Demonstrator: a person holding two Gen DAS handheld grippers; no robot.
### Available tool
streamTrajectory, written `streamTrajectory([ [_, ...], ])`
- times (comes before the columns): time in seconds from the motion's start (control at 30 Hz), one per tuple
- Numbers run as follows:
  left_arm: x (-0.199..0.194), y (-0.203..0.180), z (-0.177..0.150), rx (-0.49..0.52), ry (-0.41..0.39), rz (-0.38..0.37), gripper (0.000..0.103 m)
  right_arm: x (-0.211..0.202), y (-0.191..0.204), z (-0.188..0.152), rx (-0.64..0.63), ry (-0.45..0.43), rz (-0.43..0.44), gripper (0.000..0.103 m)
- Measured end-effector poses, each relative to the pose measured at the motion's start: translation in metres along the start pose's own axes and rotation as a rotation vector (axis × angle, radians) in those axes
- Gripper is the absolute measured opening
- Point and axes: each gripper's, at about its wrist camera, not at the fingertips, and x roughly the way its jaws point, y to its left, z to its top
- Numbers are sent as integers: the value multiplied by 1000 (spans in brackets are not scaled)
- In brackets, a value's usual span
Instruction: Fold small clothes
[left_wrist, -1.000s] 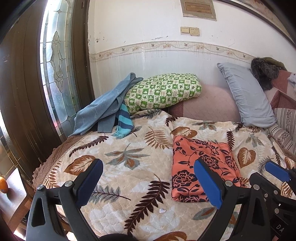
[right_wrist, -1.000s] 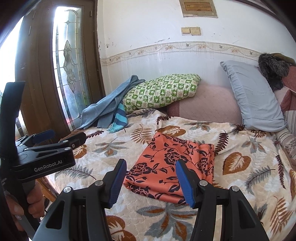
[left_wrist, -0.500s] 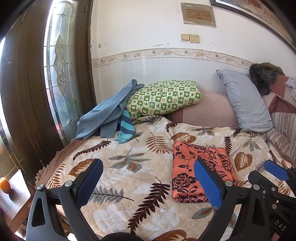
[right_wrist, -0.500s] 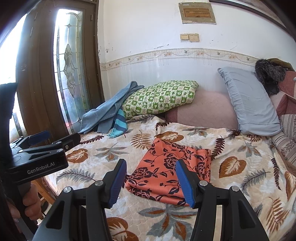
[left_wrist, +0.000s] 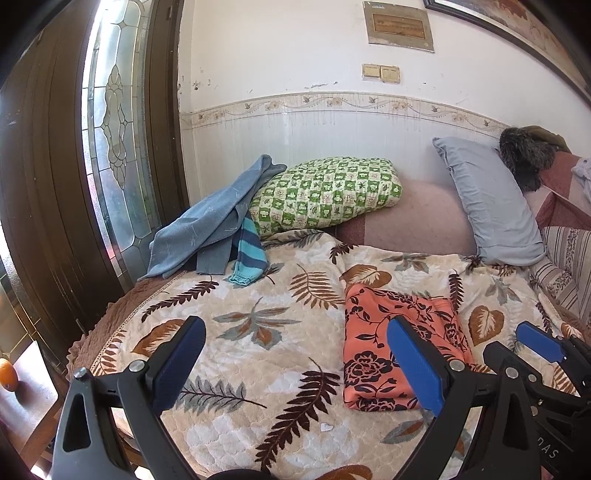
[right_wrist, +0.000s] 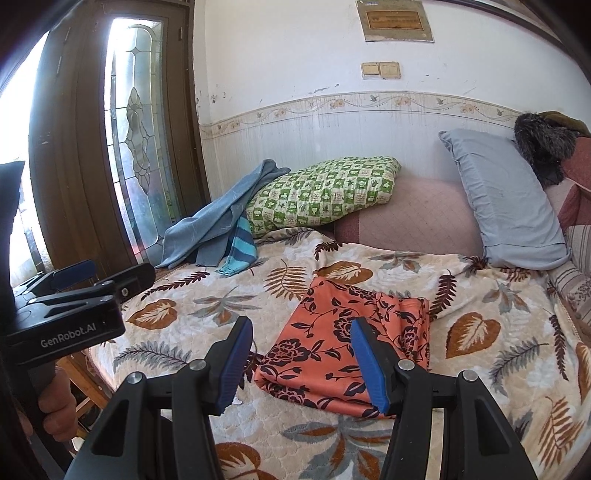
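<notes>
Bed with leaf-print blanket (right_wrist: 480, 295), orange floral cloth (right_wrist: 347, 354) lies folded mid-bed; my left gripper (left_wrist: 295, 365) and right gripper (right_wrist: 301, 363) both open, empty, above it; next: grab the blue clothes (right_wrist: 218, 221) by the window.

Bed (left_wrist: 229, 373) with leaf-print blanket: folded orange floral cloth (left_wrist: 391, 347) at centre right; blue garments (left_wrist: 207, 225) and green checked pillow (left_wrist: 325, 192) toward the upper left.
</notes>
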Motion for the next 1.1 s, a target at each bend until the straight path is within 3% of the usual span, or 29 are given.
streamTrajectory([
  [1.1,5,2,8,-17,-19,-47,99,16,1,1,-20,15,-24,59],
])
